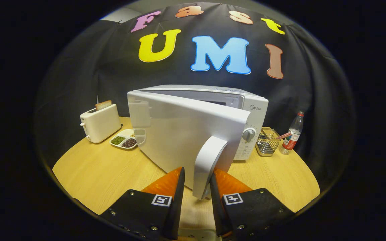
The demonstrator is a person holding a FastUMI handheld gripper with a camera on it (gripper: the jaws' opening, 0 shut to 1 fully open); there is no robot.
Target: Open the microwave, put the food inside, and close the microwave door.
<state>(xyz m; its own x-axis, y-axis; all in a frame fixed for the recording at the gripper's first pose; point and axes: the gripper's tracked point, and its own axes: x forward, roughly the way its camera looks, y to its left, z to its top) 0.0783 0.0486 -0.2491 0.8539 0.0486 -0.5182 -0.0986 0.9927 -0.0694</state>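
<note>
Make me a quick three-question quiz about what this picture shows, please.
1. True or false: the microwave door is fully shut.
2. What sits between the tool's fingers? A) bottle B) door handle C) toaster
3. What sticks out of the toaster?

Key:
1. False; the door is swung partly open.
2. B; the handle sits in the narrow gap, though firm pressing cannot be told.
3. A slice of bread.

Tongs (197, 182) straddle handle (209, 164) of half-open microwave door (179, 134); grip unclear
</note>
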